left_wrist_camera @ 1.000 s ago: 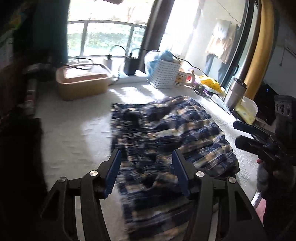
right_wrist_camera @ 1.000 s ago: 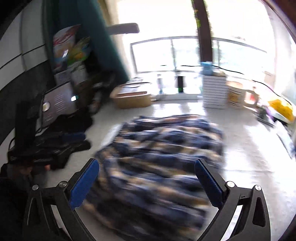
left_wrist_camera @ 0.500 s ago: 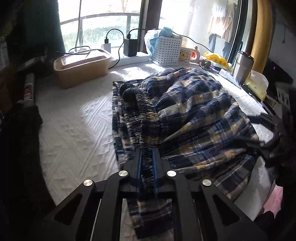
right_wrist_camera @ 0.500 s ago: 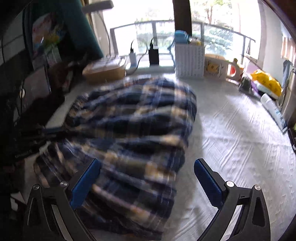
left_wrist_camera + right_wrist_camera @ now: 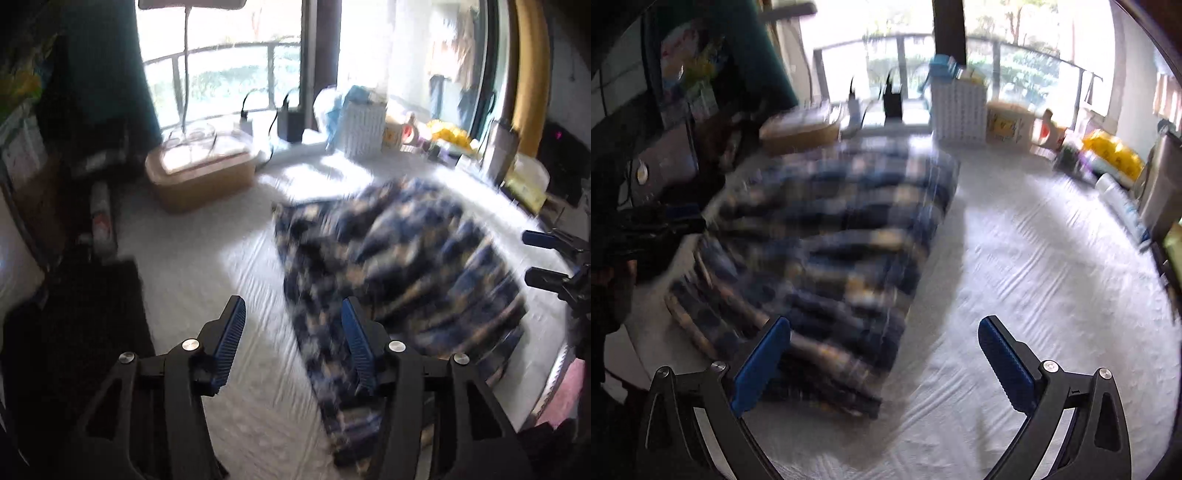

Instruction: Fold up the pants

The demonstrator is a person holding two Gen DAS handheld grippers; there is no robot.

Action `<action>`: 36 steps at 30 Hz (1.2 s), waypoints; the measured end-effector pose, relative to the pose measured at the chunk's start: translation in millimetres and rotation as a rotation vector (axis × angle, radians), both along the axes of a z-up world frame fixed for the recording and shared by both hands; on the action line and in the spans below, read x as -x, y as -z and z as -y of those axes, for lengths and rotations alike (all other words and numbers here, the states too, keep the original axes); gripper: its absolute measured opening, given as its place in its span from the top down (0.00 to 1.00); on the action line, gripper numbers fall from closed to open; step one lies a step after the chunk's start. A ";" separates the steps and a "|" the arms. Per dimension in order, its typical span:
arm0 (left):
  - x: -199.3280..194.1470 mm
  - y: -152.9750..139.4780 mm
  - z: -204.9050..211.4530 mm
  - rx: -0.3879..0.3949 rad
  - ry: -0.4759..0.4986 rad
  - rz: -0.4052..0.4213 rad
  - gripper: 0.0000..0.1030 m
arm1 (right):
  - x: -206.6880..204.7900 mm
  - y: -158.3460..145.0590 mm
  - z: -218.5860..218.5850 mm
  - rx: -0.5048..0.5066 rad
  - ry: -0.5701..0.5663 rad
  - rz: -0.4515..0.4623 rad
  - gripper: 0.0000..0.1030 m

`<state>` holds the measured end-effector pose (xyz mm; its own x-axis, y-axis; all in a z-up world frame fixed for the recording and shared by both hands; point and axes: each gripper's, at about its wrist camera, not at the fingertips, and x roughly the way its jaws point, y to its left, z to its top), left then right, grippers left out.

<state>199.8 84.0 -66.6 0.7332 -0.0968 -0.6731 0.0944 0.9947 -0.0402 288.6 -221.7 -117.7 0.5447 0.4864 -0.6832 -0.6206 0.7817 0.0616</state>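
Observation:
The blue, white and tan plaid pants (image 5: pixel 399 266) lie bunched on the white textured cloth (image 5: pixel 207 266); they also show in the right wrist view (image 5: pixel 834 243). Both views are motion-blurred. My left gripper (image 5: pixel 291 314) is open and empty, just above the pants' near left edge. My right gripper (image 5: pixel 882 328) is open and empty, over the pants' near right edge; it also shows at the right edge of the left wrist view (image 5: pixel 535 258).
A tan lidded box (image 5: pixel 199 173), chargers with cables (image 5: pixel 288 122) and a white basket (image 5: pixel 362 129) stand by the window. A mug (image 5: pixel 1008 122), a yellow bag (image 5: pixel 1112 151) and a metal tumbler (image 5: pixel 498 147) line the right side. Dark clutter (image 5: pixel 74 295) lies left.
My left gripper was shut on the pants' waistband half a second ago; now it is open, has let go and pulled back left. My right gripper stayed open and shifted right.

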 end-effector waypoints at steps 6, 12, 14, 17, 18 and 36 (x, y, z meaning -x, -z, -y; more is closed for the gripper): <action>-28.2 -23.3 28.7 0.014 0.148 0.091 0.47 | -37.1 -21.6 -0.3 -0.029 0.008 0.081 0.22; -70.1 -2.1 55.9 0.014 0.272 0.011 0.47 | -84.0 -13.7 -19.5 0.006 -0.036 0.050 0.68; -82.8 9.9 54.8 -0.015 0.258 -0.033 0.47 | -95.0 -15.3 -28.9 0.025 -0.066 0.053 0.68; -102.8 28.7 42.3 -0.019 0.213 -0.099 0.47 | -115.7 -12.7 -40.8 0.044 -0.106 0.032 0.75; -106.7 32.6 37.1 -0.010 0.200 -0.111 0.47 | -122.5 -10.3 -44.0 0.049 -0.120 0.016 0.76; -115.4 38.8 -0.8 0.054 0.112 -0.069 0.38 | -203.9 26.3 -53.9 0.111 -0.028 -0.036 0.81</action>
